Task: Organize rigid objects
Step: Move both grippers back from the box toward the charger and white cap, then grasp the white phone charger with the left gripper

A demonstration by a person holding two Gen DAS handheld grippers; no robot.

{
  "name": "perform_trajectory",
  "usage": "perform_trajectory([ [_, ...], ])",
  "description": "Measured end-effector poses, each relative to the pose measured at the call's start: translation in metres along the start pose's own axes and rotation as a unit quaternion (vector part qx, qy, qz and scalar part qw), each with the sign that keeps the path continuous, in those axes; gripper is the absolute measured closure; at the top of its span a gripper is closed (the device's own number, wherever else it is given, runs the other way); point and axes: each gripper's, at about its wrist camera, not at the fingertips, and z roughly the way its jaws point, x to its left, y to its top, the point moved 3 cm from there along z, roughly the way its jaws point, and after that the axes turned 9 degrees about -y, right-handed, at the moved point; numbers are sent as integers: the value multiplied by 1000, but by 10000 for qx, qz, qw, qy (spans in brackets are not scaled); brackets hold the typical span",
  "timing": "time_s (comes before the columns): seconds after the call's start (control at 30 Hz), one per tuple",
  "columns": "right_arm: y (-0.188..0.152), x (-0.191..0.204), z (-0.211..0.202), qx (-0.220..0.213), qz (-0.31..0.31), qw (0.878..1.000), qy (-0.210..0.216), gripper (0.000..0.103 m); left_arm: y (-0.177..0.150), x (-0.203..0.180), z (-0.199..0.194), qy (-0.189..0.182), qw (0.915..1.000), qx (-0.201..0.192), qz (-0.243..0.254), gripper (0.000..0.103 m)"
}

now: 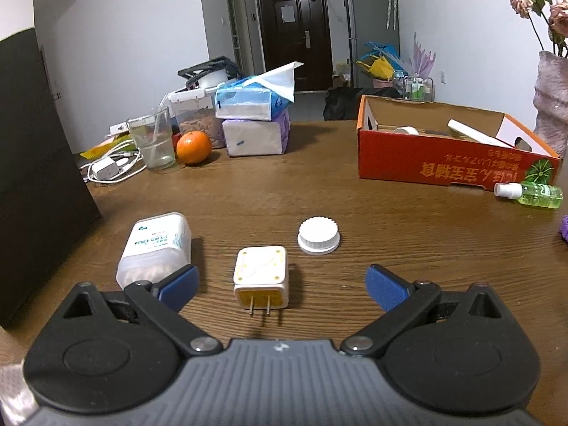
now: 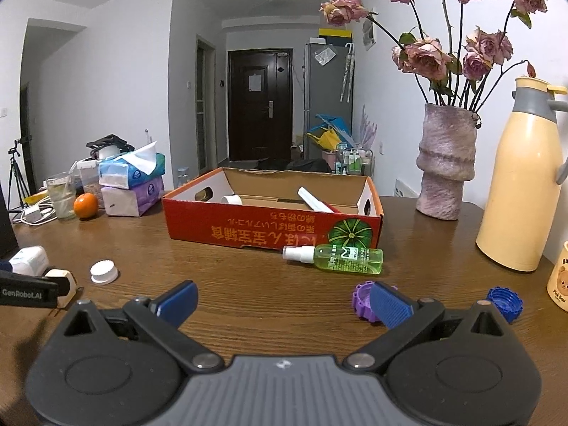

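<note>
Where tongs (image 1: 282,282) gape, boxy plug (image 1: 261,277), ridged cap (image 1: 318,235)

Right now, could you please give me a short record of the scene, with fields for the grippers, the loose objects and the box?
left gripper: open, the plug adapter between its fingers, not gripped
right gripper: open, holding nothing
white cap: on the table, beyond the adapter
green spray bottle: lying in front of the red box
purple cap: beside the right finger
blue cap: near the mug
box contents: tape roll, white tube
</note>
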Motion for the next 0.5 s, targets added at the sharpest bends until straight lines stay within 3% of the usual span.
perform_trajectory([
  [0.13, -1, -1, 3, 35, 25, 10000, -32, 0, -2, 7, 12, -2, 9999, 154, -58, 6],
  [0.37, -2, 8, 11, 98, -70, 9999, 77, 0, -4, 16, 30, -114, 9989, 405, -183, 26],
  [0.5, -4, 20, 20, 214, -170, 9994, 221, 0, -5, 18, 37, -153, 9983, 513, -230, 31],
])
